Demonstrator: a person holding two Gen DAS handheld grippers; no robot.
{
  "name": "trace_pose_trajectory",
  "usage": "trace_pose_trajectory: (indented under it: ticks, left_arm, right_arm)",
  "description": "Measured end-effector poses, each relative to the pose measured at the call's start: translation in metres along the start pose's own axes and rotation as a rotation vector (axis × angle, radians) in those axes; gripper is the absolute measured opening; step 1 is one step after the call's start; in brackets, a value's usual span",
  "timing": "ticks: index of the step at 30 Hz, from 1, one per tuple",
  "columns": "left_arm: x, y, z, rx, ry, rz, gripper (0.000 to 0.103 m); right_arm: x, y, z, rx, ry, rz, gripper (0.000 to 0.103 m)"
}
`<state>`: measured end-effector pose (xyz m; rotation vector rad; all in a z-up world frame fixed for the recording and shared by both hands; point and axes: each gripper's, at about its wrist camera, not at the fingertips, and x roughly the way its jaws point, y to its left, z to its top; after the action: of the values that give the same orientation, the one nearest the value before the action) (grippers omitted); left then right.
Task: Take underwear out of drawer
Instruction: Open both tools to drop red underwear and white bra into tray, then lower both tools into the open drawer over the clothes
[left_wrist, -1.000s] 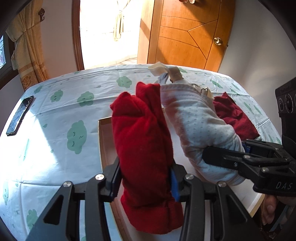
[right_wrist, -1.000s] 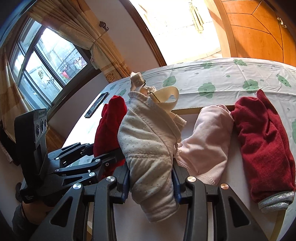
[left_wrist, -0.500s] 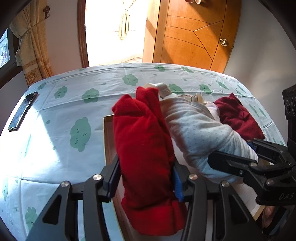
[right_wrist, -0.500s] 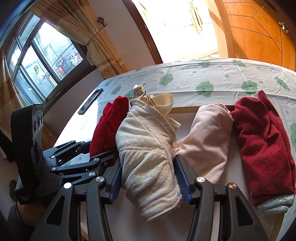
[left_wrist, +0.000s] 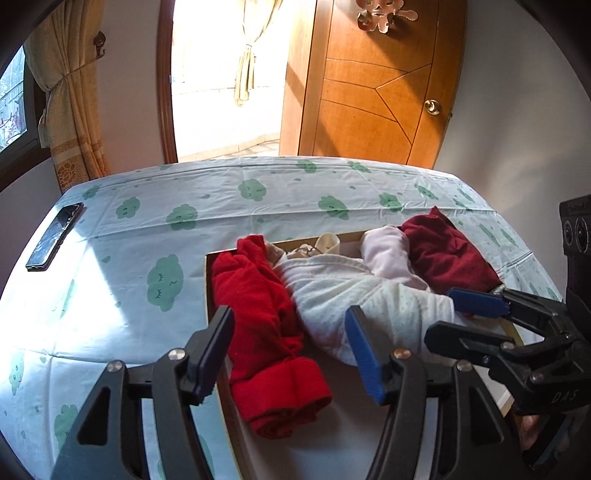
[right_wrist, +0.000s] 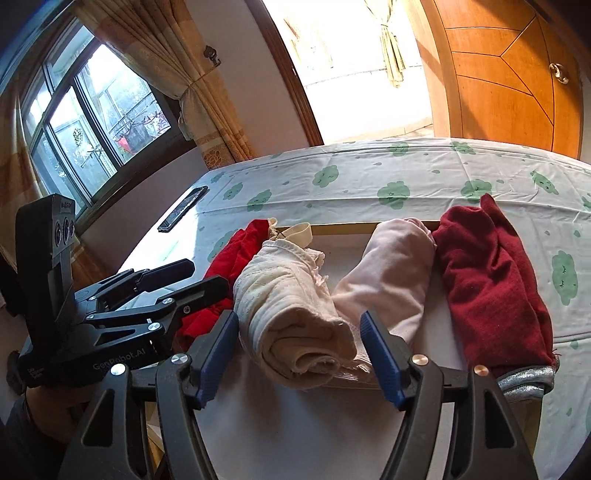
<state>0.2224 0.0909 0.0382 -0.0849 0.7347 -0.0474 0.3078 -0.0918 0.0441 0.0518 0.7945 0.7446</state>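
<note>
Underwear rolls lie between our parted fingers: bright red roll (left_wrist: 271, 332) in left gripper (left_wrist: 291, 350), cream roll (right_wrist: 295, 314) in right gripper (right_wrist: 299, 354), both just released, jaws opening.

We held the left gripper (left_wrist: 291, 350) angled downward, its 2 blue-padded fingers (left_wrist: 364, 354) spread apart; the jaws had just been opening, and the pads pressed on nothing. Our right gripper (right_wrist: 301, 352) sat alongside at its 3 o'clock, angled downward likewise, jaws also just opened, pads clear of what lay between them. From the right wrist view, the left unit appeared at 9 o'clock, with part of a hand (right_wrist: 48, 410) beneath it.
</note>
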Motion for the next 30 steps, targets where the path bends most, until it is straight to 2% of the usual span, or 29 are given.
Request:
trace_pose_trajectory:
  ticks: [12, 17, 24, 30]
  left_arm:
    - [-0.041, -0.017, -0.039, -0.007, -0.051, -0.101, 0.066]
    - [-0.056, -0.029, -0.061, 0.018, -0.068, -0.116, 0.066]
    - [-0.079, -0.044, -0.094, 0.043, -0.098, -0.132, 0.066]
    - [-0.093, -0.047, -0.137, 0.036, -0.103, -0.124, 0.069]
  right_arm:
    - [-0.083, -0.002, -0.056, -0.111, -0.093, 0.024, 0.071]
    - [-0.113, -0.008, -0.084, -0.139, -0.127, 0.015, 0.071]
    - [-0.138, -0.013, -0.116, -0.164, -0.151, 0.009, 0.071]
    - [-0.147, -0.011, -0.154, -0.211, -0.145, 0.028, 0.071]
